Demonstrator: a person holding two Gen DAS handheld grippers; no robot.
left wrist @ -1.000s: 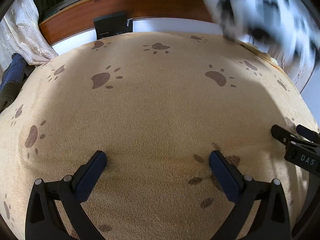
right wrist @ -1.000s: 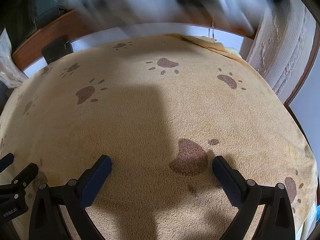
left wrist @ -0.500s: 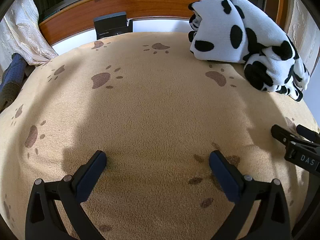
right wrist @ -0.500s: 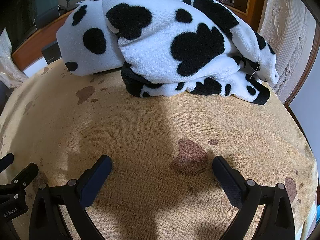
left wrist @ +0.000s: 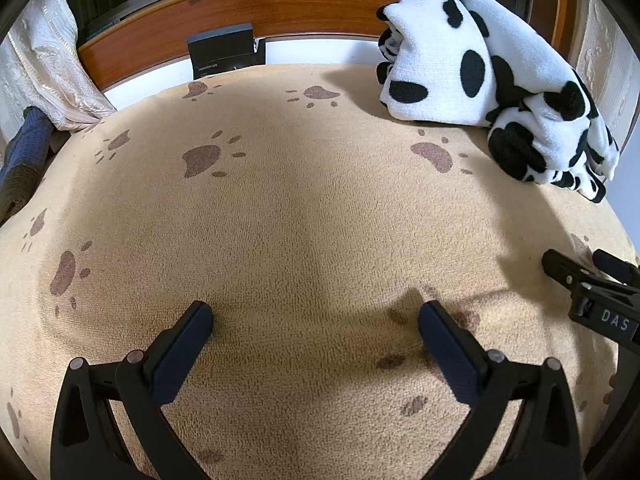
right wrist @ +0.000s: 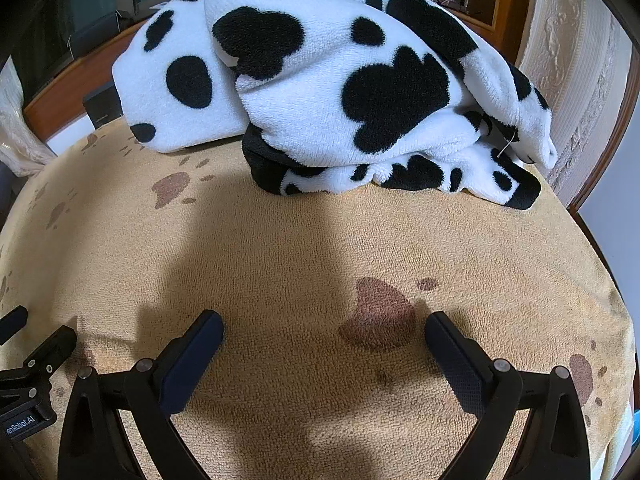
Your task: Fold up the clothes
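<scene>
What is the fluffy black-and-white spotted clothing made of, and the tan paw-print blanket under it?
The black-and-white spotted garment looks like plush fleece: thick, fuzzy pile, soft rounded folds. The tan paw-print blanket seems a shorter-napped fleece or terry, matte and finely nubbly.

**Two low wrist views, side by side**

The tan paw-print blanket (left wrist: 320, 220) is viewed forward from low over its near edge. The crumpled cow-print garment (right wrist: 340, 100) is seen near by the right view — farther off, upper right (left wrist: 500, 80), by the left.

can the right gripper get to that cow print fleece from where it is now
Probably yes. The right gripper is open, and only bare paw-print blanket lies between it and the crumpled cow-print fleece straight ahead.
</scene>
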